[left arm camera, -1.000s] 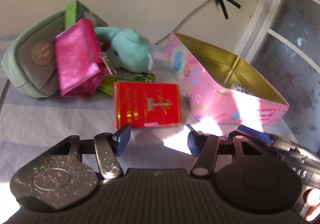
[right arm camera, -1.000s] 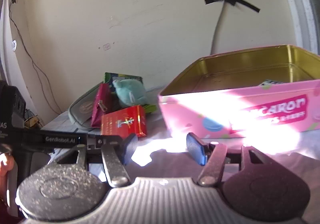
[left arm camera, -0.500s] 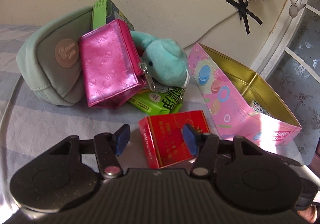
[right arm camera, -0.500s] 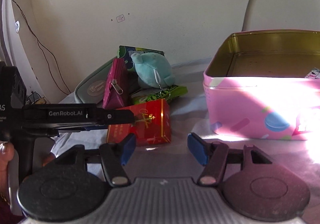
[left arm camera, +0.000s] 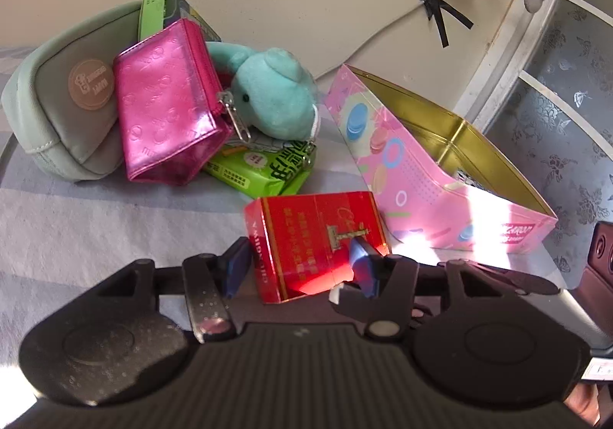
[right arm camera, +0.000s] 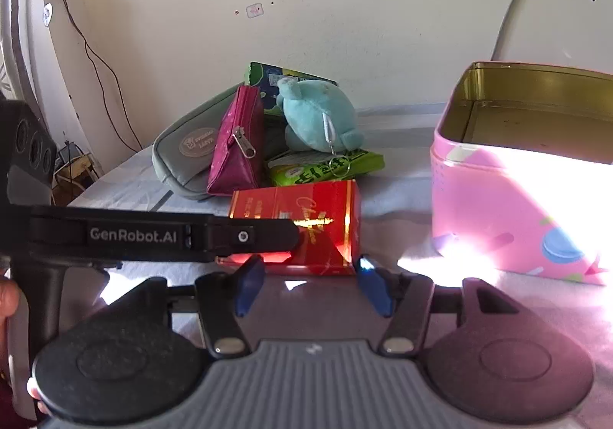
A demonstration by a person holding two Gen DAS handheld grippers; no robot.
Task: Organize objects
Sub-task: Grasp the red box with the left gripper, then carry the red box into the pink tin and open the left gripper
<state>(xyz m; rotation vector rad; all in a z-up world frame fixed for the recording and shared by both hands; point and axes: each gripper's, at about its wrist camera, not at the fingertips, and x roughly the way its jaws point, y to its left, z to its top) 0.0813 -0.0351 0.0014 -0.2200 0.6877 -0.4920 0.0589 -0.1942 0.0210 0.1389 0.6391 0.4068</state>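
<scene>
A red box (left arm camera: pixel 306 237) lies on the grey cloth in front of the open pink tin (left arm camera: pixel 387 160). My left gripper (left arm camera: pixel 300 268) is open, its fingers on either side of the box's near end; contact cannot be told. In the right wrist view the red box (right arm camera: pixel 322 214) lies just beyond my open, empty right gripper (right arm camera: pixel 310 283), with the left gripper's arm (right arm camera: pixel 153 235) reaching across it. The pink tin (right arm camera: pixel 498 206) stands at the right.
Behind the box is a heap: a grey-green pouch (left arm camera: pixel 61 114), a magenta purse (left arm camera: pixel 168 103), a teal plush toy (left arm camera: pixel 272 95), a green packet (left arm camera: pixel 264 168) and a green carton (left arm camera: pixel 161 3). The wall with a taped cable stands close behind.
My left gripper has moved forward, so the red box now sits between its fingers. My right gripper has moved closer to the box.
</scene>
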